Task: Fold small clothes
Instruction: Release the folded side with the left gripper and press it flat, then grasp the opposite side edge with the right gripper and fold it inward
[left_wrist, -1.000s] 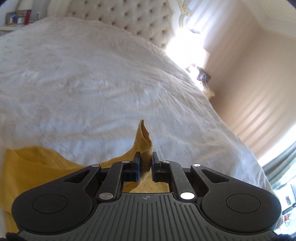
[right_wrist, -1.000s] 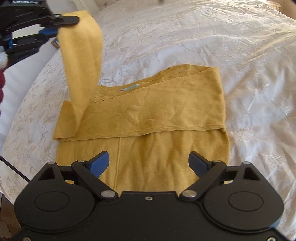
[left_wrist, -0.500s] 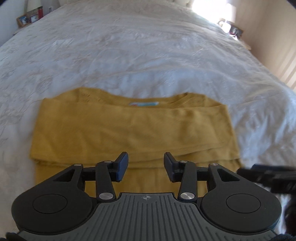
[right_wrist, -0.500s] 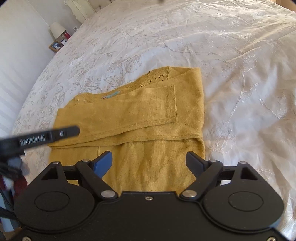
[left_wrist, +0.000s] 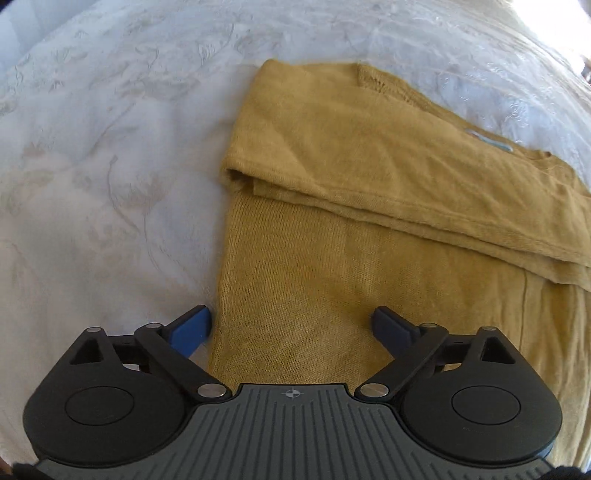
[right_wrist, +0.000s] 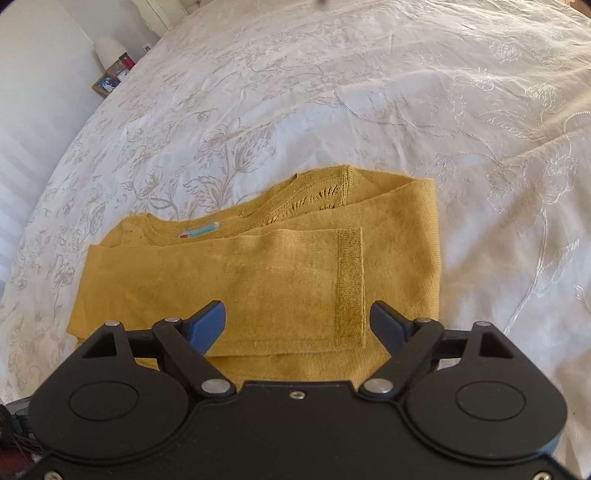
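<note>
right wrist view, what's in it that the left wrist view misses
Only the right wrist view shows the ribbed cuff of the sleeve folded across the sweater, plus a lamp and framed photo beside the bed. Only the left wrist view shows the sweater's folded left edge, with the left tongs opening over the lower body, nothing gripped. Both share the mustard sweater, its neck label and the white bedspread. The right tongs are opening too, empty.
</note>
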